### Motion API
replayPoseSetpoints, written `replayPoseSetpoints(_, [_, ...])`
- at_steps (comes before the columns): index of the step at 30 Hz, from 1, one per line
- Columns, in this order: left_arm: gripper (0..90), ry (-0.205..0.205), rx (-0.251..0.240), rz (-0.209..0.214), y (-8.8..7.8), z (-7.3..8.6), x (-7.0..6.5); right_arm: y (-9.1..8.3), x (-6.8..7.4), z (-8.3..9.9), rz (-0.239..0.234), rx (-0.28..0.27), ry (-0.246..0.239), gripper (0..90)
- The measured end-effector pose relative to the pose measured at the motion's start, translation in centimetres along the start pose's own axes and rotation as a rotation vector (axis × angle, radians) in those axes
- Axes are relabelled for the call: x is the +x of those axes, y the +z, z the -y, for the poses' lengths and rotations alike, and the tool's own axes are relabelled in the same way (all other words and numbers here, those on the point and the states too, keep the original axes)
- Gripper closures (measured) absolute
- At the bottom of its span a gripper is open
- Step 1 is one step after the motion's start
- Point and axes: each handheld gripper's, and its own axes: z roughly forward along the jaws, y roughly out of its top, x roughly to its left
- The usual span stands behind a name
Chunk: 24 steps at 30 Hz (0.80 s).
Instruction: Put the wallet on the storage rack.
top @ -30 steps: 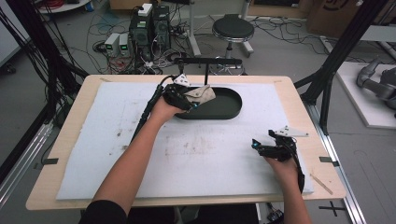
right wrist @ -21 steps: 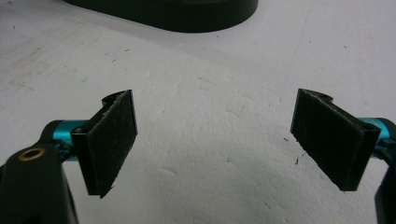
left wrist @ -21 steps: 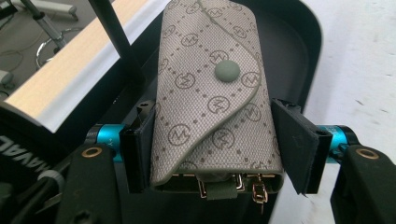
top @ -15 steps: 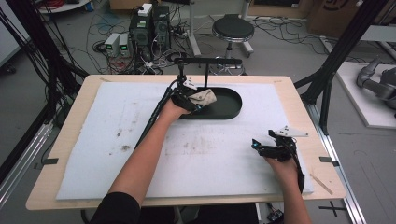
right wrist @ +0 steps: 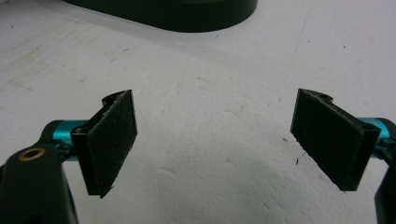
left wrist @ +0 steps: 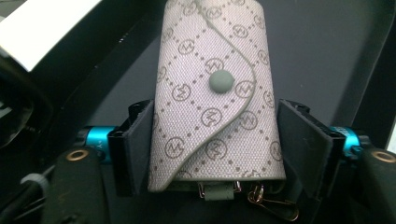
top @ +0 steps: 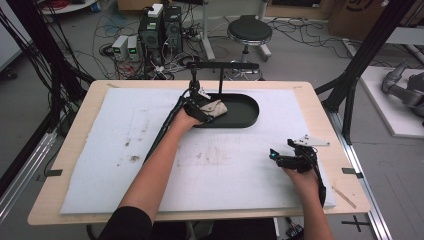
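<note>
- My left gripper sits low in the black oval tray with the grey monogram key pouch between its jaws. They have just been opening: one pad sits against the pouch's edge, while the other stands apart from it, so I read the grip as released.
- My right gripper rests with its jaws spread wide over bare white foam, holding nothing.
- The pouch lies on the tray floor, snap side up, with a metal ring at its near end.
- The tray stands at the far middle of the foam sheet, which covers a wooden table. Beyond are a stool and electronics boxes among floor cables.
- Against a second ago, my left hand has sunk into the tray with the pouch. The right hand has kept its place.
- My left forearm reaches diagonally to the tray. My right wrist lies near the table's right edge.
</note>
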Motion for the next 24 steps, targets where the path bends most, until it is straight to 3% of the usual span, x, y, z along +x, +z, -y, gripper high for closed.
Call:
replayPoseSetpoints(5, [19.3, 0.000, 0.000, -0.014, -0.4, -0.1, 0.0, 0.0, 0.0, 0.0, 0.002, -0.001, -0.002, 14.8])
replayPoseSetpoints(11, [16.8, -0.015, 0.020, -0.015, -1.0, 0.1, 0.4, -0.2, -0.1, 0.1, 0.004, -0.005, 0.001, 14.8])
replayPoseSetpoints(15, [15.7, -0.021, 0.007, -0.017, -1.7, 0.2, 0.4, -0.1, -0.1, 0.0, 0.004, -0.005, 0.001, 14.8])
replayPoseSetpoints(24, [15.7, -0.036, -0.103, -0.013, -5.3, 0.0, -0.1, -0.1, 0.0, -0.1, 0.007, -0.008, -0.002, 14.8])
